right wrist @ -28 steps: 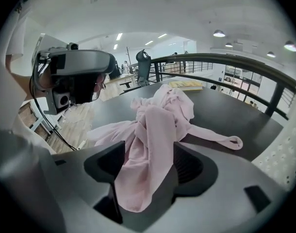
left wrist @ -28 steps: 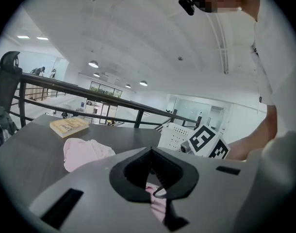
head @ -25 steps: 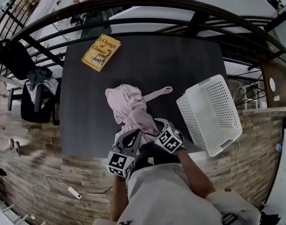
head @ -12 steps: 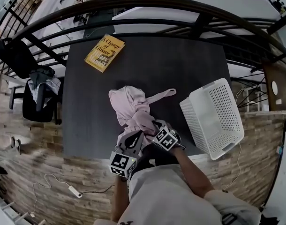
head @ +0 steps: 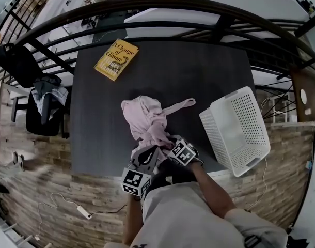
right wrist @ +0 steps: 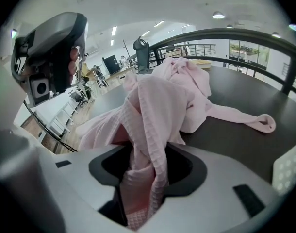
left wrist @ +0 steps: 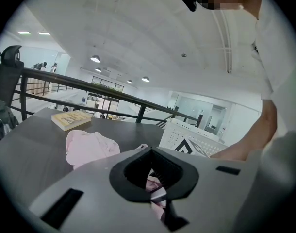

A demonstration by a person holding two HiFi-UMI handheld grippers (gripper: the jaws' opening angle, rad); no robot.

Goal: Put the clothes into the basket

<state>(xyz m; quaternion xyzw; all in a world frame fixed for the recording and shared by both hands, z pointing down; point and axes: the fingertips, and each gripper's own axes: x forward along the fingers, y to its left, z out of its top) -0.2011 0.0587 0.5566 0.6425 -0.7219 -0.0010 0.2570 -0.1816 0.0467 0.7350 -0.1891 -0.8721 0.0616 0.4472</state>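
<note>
The pink waffle-weave garment (head: 146, 119) lies bunched on the dark surface (head: 199, 71), one thin sleeve trailing toward the white perforated laundry basket (head: 235, 130). Its near end rises into both tools. The right tongs (right wrist: 138, 198) have just been closing, and a twisted fold of the cloth runs down between them, pinched. The left tongs (left wrist: 157, 198) are nearly together, nipping a bit of pink cloth. The basket sits tilted at the surface's right edge, apart from the garment. A yellow book (head: 116, 59) lies at the far left corner.
</note>
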